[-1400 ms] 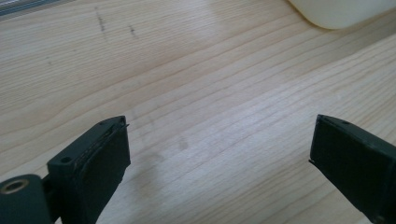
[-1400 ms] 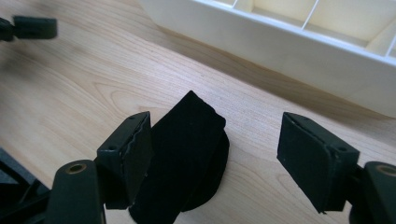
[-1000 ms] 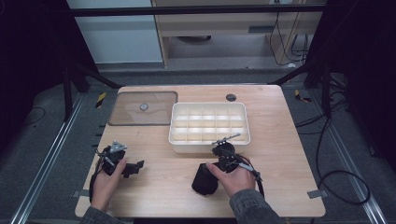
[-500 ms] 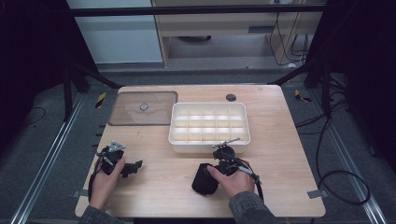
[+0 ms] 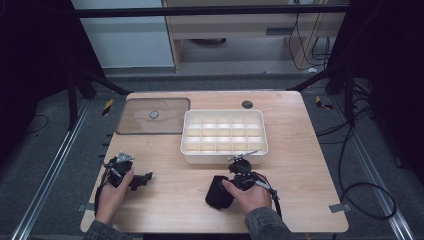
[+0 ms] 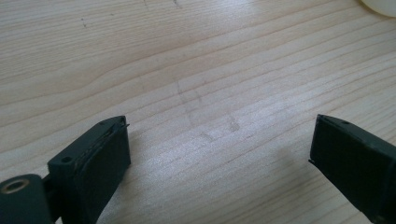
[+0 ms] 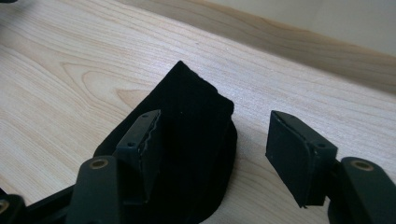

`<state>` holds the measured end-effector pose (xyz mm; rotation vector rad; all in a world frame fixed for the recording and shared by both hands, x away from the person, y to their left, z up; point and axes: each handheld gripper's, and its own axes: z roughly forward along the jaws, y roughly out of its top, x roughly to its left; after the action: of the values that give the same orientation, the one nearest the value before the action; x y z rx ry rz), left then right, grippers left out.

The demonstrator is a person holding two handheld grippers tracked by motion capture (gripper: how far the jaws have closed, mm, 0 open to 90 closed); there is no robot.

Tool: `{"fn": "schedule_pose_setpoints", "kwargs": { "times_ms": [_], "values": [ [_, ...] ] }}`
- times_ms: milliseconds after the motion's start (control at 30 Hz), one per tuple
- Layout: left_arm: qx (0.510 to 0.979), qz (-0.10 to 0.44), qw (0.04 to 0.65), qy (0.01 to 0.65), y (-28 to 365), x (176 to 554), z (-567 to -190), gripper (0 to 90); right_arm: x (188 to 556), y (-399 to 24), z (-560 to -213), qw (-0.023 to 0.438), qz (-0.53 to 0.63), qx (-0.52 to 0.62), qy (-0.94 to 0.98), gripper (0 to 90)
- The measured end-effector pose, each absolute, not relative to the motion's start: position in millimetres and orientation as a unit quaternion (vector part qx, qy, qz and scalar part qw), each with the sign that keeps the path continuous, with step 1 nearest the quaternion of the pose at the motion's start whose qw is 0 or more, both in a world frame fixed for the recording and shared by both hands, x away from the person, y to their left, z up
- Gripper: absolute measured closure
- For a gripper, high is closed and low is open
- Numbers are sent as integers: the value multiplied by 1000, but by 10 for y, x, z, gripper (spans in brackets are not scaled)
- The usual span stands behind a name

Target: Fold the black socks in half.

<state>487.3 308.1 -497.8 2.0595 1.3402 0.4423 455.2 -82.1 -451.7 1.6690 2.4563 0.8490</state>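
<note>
Two tongs low over the counter, both apart.
Right tongs, jaws just closing, straddle a black cloth lying near the white tray; left tongs gape over bare wood.

white compartment tray; clear lid; wooden table

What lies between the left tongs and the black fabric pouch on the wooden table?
In the high view, bare wooden tabletop separates the left tongs from the black fabric pouch; nothing lies there.
</note>
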Motion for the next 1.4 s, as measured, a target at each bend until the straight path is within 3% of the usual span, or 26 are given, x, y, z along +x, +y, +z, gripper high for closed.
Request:
{"fn": "schedule_pose_setpoints", "kwargs": {
  "times_ms": [933,1400],
  "values": [
    [786,174,316,503,3068,4876,-4996,33,4503,-766,-4708,7,288,543,789,409],
    [786,177,317,500,3061,4878,-5004,28,4470,-723,-4765,-10,304,540,785,520]
  ]
}}
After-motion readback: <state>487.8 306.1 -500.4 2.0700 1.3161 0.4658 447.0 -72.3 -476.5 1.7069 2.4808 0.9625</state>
